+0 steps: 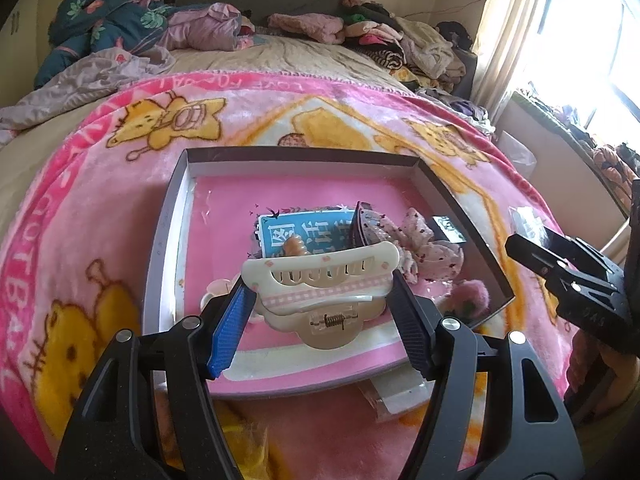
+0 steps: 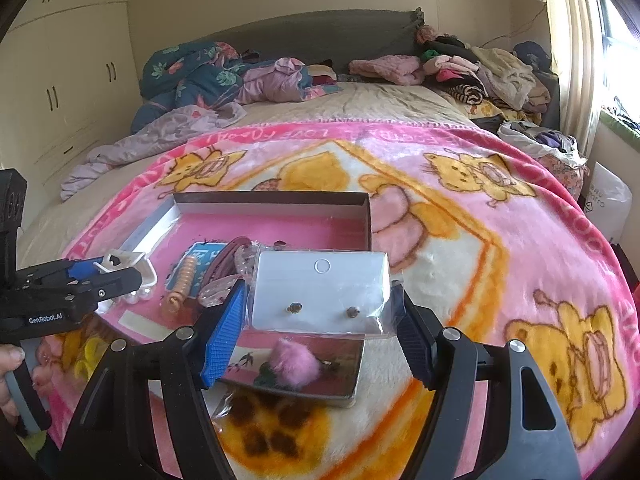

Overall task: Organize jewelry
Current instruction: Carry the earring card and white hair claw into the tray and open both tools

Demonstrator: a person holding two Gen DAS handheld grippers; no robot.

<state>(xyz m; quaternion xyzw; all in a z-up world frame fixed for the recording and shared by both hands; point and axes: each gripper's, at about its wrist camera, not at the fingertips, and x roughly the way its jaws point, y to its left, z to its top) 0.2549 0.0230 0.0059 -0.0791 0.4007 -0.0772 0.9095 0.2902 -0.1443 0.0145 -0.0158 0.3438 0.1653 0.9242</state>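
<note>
A shallow box (image 1: 172, 216) with a pink floor lies on the pink blanket; it also shows in the right wrist view (image 2: 272, 198). My left gripper (image 1: 322, 304) is shut on a cream hair claw clip (image 1: 320, 280), held just above the box's near part. My right gripper (image 2: 320, 312) is shut on a clear packet with a white earring card (image 2: 320, 288) carrying two stud earrings, held above the box's near right corner. In the box lie a blue card (image 1: 296, 228), a pink mesh scrunchie (image 1: 424, 248), a pink pompom (image 2: 294, 364) and an orange spiral hair tie (image 2: 180, 284).
The pink cartoon blanket (image 2: 480, 240) covers the near part of the bed. Piles of clothes (image 2: 480, 72) and a floral quilt (image 2: 188, 72) lie at the headboard end. A window and curtain (image 1: 520, 20) are on the right. A clear packet (image 1: 392, 396) lies by the box's near edge.
</note>
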